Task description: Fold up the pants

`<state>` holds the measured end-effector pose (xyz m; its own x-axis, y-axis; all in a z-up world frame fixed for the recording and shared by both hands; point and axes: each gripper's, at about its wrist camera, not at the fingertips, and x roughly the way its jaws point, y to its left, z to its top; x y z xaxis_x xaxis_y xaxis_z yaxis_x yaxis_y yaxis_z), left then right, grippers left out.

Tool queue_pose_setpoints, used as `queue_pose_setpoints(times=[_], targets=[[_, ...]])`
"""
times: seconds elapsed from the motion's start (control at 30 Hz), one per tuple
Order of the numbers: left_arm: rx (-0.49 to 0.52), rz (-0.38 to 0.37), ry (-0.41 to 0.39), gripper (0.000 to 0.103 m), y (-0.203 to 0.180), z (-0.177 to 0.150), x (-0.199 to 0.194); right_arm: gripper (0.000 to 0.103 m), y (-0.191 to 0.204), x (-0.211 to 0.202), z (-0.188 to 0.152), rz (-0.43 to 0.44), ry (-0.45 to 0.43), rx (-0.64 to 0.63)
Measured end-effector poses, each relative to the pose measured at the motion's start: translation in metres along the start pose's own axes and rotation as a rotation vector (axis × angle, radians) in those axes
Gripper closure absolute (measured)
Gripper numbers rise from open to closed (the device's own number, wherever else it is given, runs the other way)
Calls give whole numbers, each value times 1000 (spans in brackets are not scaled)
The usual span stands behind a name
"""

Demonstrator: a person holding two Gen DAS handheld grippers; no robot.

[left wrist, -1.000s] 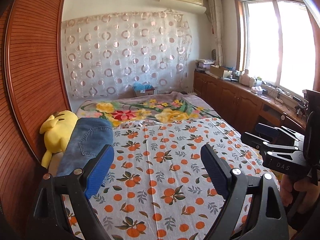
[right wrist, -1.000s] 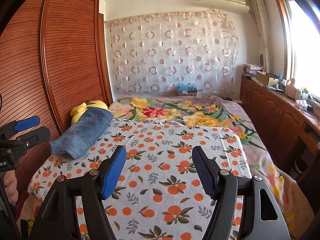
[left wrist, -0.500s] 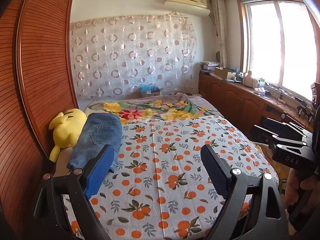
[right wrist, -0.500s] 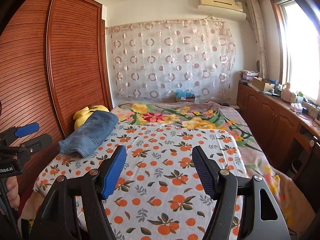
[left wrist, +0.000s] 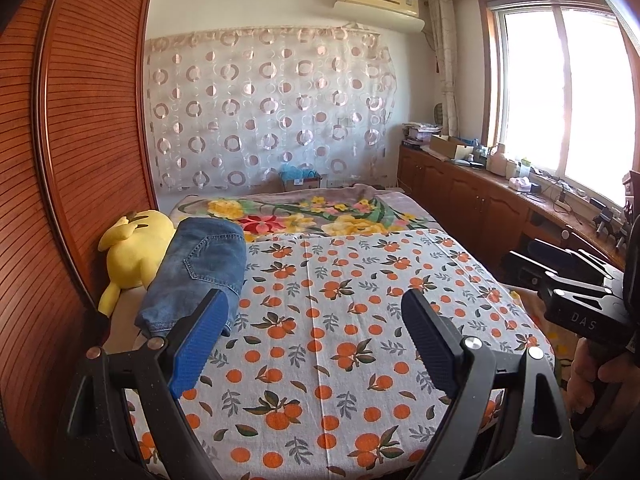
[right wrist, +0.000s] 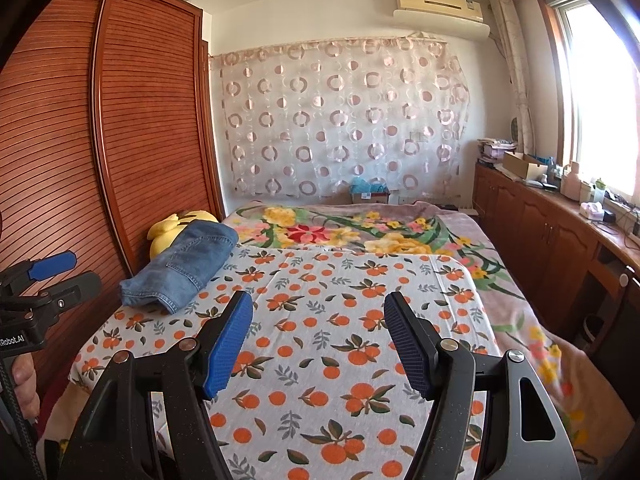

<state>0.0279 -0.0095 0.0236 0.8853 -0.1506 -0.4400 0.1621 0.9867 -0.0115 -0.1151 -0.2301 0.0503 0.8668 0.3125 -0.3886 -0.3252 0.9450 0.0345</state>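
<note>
I am holding a two-finger tool in each hand, both pointing slightly downward over a bed. Nearest to me, my left gripper (left wrist: 316,332) is standing with its blue-padded fingers (left wrist: 198,344) spread wide apart and nothing between them. My right gripper (right wrist: 318,338) is likewise standing released, its pads (right wrist: 228,344) parted over bare cloth and gripping nothing. Each tool is showing at the edge of the other's view, with part of my hand (left wrist: 588,384) wrapping its handle.

Beneath both tools a white sheet (left wrist: 360,320) printed with oranges and leaves is lying flat across the near part of the bed. The pants (right wrist: 182,266), a pair of blue jeans, are lying folded into a thick bundle on the left side of this sheet, well ahead of my left tool and apart from both. Their far end is resting against a yellow plush toy (left wrist: 134,252), which is lying at the bed's left edge beside a tall slatted wooden wardrobe (right wrist: 120,140).

Beyond the sheet, a blanket (right wrist: 360,232) with large yellow and red flowers is covering the far part of the bed. Along the right wall, low wooden cabinets (right wrist: 540,232) are running under a bright window (left wrist: 568,100), their top crowded with small items. On the far wall a sheer curtain (left wrist: 268,112) patterned with rings is hanging, and an air conditioner (left wrist: 380,0) is sitting above it.
</note>
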Motion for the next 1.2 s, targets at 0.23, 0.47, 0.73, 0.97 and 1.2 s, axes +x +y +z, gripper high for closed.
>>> queue_pose_setpoints(times=[0.23,0.47,0.73,0.97,1.2], targets=[[4,8,2,14,0,-3,-1,33,1,2,-1,-1,-4,-1],[4,5,0,14,-2,-3,-1,33,5,3,-5,-9,-9,-1],[7,1,-6,14,-7,-2,-3,33,6,6,-6,-12,-10,6],[10,1,-14,14,-10,0,-6,33,9,6,-9,-12,-14,6],[8,-2,-14,14,-9,-1,-6,33,10,6,-9,-9,-15,7]])
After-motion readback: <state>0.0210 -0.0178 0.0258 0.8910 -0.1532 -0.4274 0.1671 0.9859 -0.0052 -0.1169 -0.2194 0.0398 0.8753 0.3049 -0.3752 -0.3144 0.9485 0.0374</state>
